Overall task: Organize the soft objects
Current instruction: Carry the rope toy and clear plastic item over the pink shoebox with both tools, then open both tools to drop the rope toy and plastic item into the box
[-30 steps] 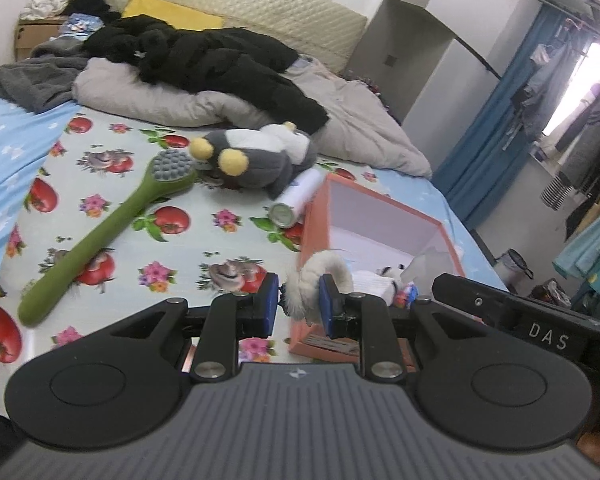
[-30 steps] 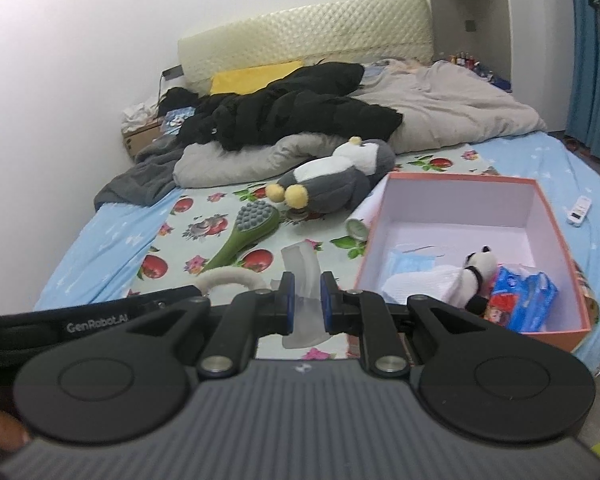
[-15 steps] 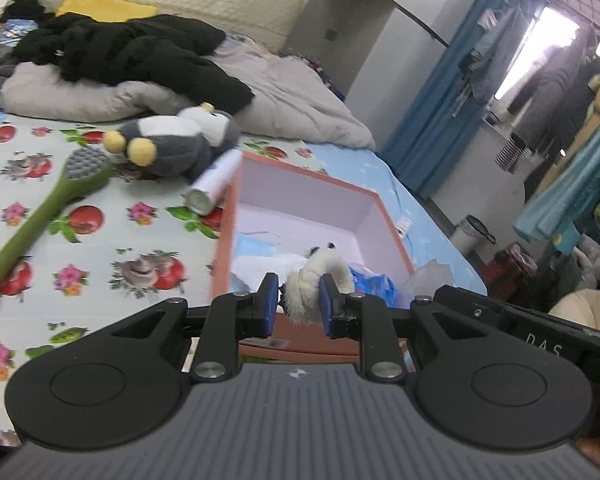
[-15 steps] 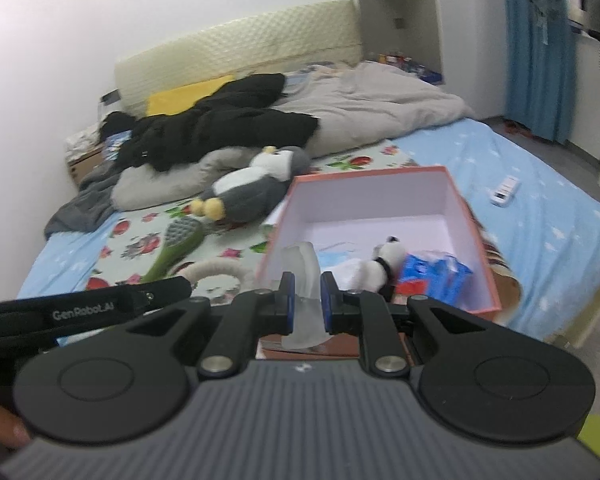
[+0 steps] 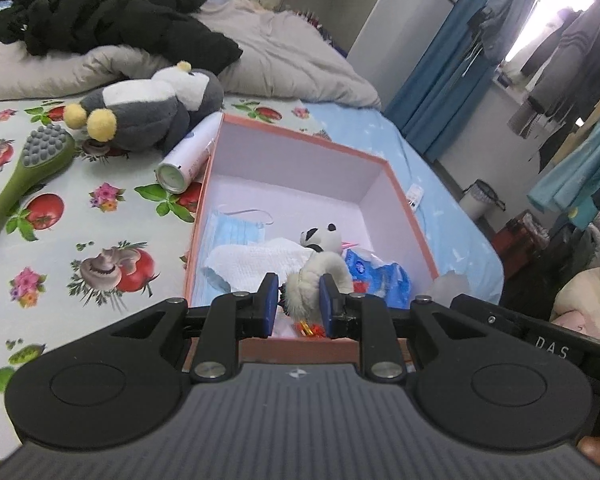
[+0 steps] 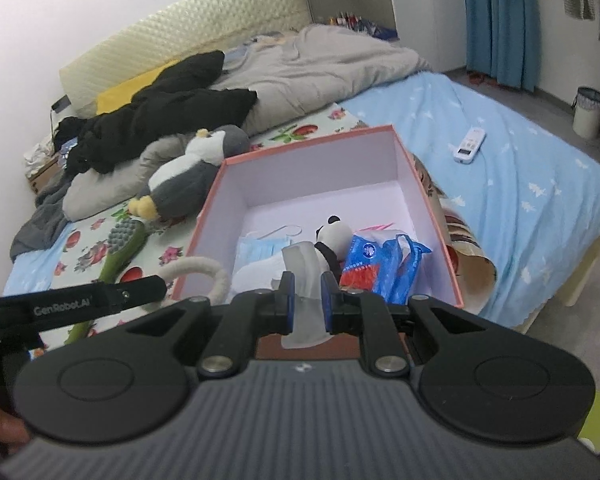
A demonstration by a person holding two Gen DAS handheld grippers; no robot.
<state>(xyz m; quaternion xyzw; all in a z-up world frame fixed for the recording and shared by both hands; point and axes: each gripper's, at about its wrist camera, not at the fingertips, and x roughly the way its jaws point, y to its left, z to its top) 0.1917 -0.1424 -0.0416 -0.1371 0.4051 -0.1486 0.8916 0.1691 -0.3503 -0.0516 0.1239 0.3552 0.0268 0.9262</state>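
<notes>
Fluffy white ring (image 5: 314, 280) in my left tongs (image 5: 298, 306), clear pouch (image 6: 306, 280) clamped in my right tongs (image 6: 305, 298), both over the pink box (image 5: 400, 196), needing release inside.

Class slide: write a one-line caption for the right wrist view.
Right gripper carries a translucent soft item above the pink box on the bed.

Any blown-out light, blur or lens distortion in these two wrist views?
Left wrist: the window at upper right is blown out to white, and fisheye curvature tilts the wardrobe. Right wrist: the white wall fades into a soft vignette at upper left, and the bedding looks slightly smeared.
</notes>
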